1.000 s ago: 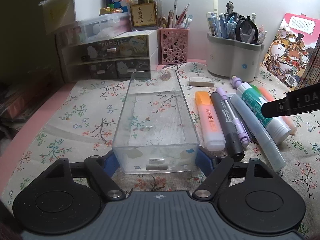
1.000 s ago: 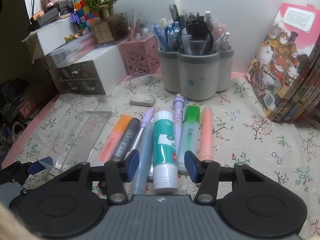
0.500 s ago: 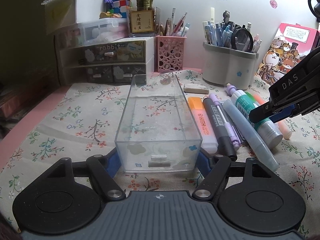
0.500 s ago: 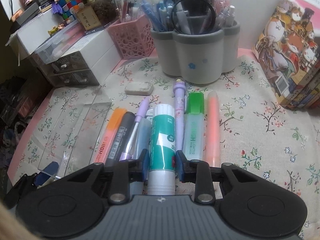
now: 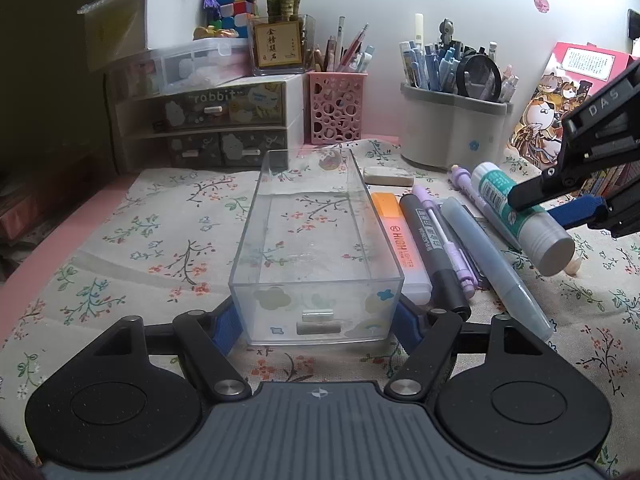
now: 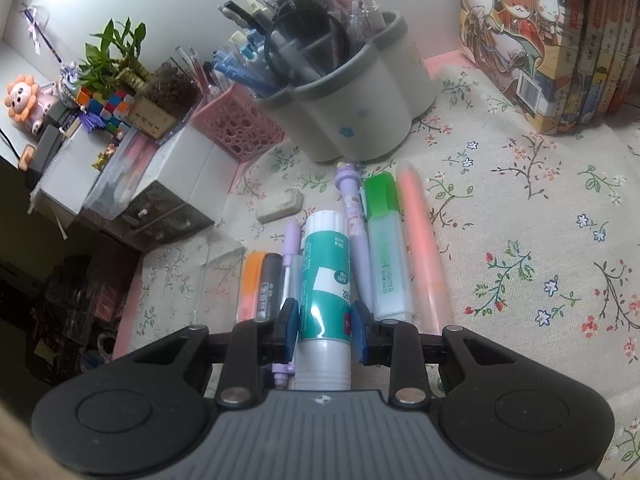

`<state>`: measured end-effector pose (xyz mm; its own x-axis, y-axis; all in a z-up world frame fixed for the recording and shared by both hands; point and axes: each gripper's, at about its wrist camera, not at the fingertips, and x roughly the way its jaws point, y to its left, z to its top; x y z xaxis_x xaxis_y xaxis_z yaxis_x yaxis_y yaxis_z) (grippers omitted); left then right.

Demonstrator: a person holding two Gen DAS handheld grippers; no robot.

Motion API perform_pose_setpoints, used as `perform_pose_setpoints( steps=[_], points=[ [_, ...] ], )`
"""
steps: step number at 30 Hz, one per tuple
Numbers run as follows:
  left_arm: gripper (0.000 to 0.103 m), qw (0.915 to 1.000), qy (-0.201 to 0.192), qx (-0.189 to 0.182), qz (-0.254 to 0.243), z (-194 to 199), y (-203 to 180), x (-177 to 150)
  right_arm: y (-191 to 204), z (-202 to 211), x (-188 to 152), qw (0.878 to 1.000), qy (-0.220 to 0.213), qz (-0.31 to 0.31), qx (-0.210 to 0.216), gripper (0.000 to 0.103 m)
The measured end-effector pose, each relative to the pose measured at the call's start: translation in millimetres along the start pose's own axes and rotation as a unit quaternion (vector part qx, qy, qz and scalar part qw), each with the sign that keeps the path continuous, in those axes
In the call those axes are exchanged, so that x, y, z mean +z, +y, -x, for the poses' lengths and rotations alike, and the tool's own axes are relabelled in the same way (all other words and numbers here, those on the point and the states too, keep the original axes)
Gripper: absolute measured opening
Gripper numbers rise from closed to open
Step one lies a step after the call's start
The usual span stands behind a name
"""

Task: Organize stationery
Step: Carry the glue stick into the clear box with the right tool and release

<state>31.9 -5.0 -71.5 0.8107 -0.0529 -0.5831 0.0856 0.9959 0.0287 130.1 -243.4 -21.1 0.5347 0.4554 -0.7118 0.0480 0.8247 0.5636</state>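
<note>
Floral-print cloth over a pink table (image 5: 132,220), white wall behind. Left gripper (image 5: 318,322) has its blue-padded fingers (image 5: 226,326) spread either side of the near end of a clear rectangular plastic drawer tray (image 5: 316,248); whether the pads touch its walls, cannot tell. Right gripper (image 6: 325,322) is clenched on a teal-and-white glue stick (image 6: 325,276), which looks raised above the row of pens, cap end toward the camera. Beside the tray's right wall on the cloth: orange highlighter (image 5: 400,246), grey marker (image 5: 434,248), lilac pen (image 5: 442,236), frosted blue-grey marker (image 5: 492,264). In the right wrist view a green highlighter (image 6: 386,248) and a pink-orange marker (image 6: 420,248) lie right of the glue stick. White eraser (image 5: 388,176) near the tray's far end. Along the back edge: stacked translucent mini drawers (image 5: 208,120), pink perforated pen cup (image 5: 336,114), grey flower-shaped pen holder (image 5: 452,128); cartoon-cover books (image 6: 560,40) at the right edge.
</note>
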Motion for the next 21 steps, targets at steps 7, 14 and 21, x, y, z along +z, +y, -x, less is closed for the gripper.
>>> perform_pose_setpoints(
  steps=[7,14,21],
  points=[
    [0.073,1.0000,-0.001,-0.001,-0.002,0.0,-0.2,0.0,46.1,-3.1,6.8,0.997,0.003,0.011,0.071,0.017],
    [0.073,1.0000,-0.003,-0.004,-0.003,-0.3,0.5,-0.4,108.0,-56.4,10.7,0.993,0.069,0.059,0.078,0.017],
    [0.073,1.0000,-0.002,-0.004,-0.003,-0.4,0.1,-0.3,125.7,-92.0,7.5,0.989,0.112,0.094,0.034,0.017]
  ],
)
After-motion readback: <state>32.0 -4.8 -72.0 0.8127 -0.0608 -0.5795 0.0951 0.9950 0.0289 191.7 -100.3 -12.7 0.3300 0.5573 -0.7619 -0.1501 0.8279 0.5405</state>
